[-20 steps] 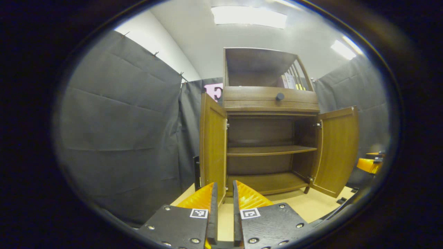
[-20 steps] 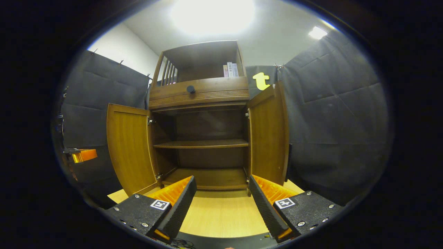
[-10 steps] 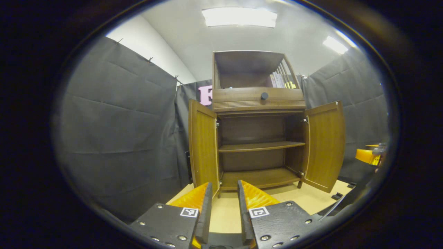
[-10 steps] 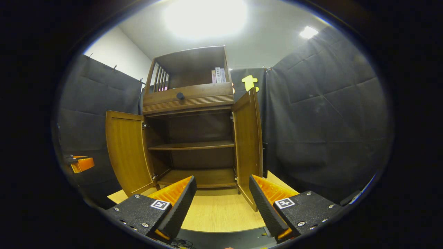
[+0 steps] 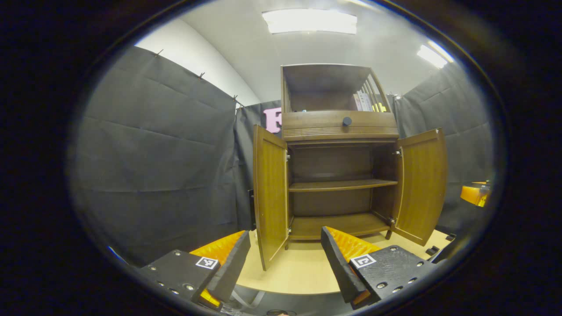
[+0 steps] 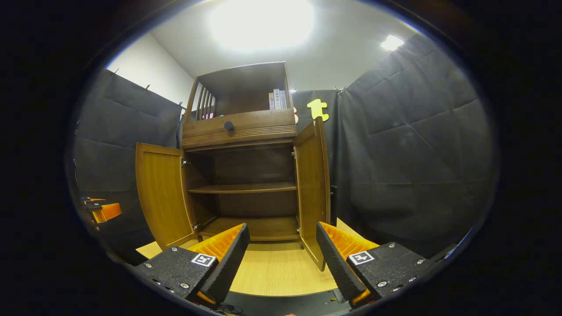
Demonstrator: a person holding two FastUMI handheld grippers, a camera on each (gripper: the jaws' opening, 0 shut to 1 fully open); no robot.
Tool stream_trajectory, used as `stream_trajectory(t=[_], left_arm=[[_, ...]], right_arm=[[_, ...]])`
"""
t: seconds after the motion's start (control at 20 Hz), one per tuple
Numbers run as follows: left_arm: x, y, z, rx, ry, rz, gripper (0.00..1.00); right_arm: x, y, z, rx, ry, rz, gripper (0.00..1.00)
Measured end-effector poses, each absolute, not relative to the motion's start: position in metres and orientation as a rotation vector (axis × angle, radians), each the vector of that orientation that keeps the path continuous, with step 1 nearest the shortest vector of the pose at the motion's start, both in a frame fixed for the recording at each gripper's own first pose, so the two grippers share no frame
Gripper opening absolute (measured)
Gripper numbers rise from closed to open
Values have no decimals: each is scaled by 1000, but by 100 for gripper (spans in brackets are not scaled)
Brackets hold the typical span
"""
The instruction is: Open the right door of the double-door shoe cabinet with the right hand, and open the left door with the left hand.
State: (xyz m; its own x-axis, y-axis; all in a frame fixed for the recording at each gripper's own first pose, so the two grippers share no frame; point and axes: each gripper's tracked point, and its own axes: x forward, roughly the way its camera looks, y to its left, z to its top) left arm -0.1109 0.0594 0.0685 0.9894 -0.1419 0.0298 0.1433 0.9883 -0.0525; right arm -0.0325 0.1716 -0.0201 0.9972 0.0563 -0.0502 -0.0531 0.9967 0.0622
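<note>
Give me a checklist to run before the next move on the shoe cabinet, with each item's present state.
1. Left door swung open: ok, it stands wide, edge toward the left gripper view.
2. Right door swung open: ok, also wide in the left gripper view.
3. Left gripper free of the door: ok, fingers spread, nothing between them.
4. Right gripper free of the door: ok, fingers spread, nothing between them.
5. Cabinet shelves unobstructed: ok, both bare.
6. Doors at their full hinge limit: cannot tell.
7. Drawer knob untouched, drawer closed: ok.
</note>
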Motion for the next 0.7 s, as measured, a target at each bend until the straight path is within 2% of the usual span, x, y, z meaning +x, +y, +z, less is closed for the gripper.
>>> stream_trajectory(t=[0.35,0.4,0.7], left_arm=[[-111,67,77,-41,-43,-119,99],[-109,67,75,-40,-42,-119,93],[-110,70,77,-32,-42,-113,93]], right_arm=[[-28,175,-15,48,39,59,94],[-27,176,-15,46,38,59,94],[-21,183,-15,39,34,65,94]])
